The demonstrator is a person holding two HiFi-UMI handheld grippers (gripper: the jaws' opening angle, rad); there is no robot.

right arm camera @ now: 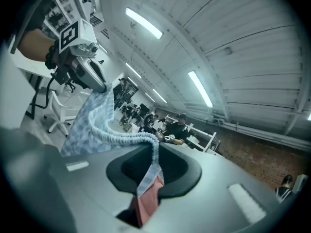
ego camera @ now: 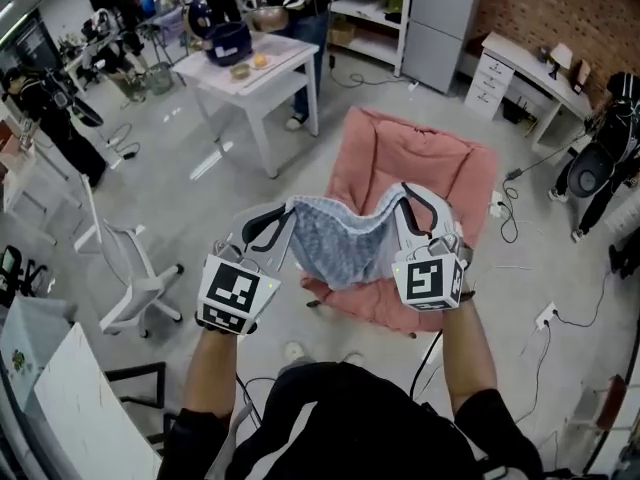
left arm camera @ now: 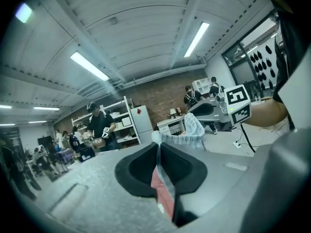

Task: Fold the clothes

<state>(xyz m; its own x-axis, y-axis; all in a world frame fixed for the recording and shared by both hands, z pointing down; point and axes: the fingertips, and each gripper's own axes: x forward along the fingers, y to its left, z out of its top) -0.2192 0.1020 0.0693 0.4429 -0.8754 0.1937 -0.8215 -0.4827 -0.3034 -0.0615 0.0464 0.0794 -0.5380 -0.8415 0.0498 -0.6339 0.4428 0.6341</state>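
garment (ego camera: pixel 340 253), blue-and-white patterned with a pink inner layer, hangs stretched between both grippers at the centre of the head view, over a pink padded surface (ego camera: pixel 420 158) on the grey floor (ego camera: pixel 200 178). left gripper (ego camera: pixel 284 215) and right gripper (ego camera: pixel 402 200) each have their jaws clamped on its top edge. a white table (ego camera: pixel 270 73) stands at 11 o'clock, a brick wall (ego camera: pixel 570 13) at 1 o'clock, a white chair (ego camera: pixel 130 268) at 9 o'clock. the cloth hides the pink surface's middle; the garment's type is unclear.
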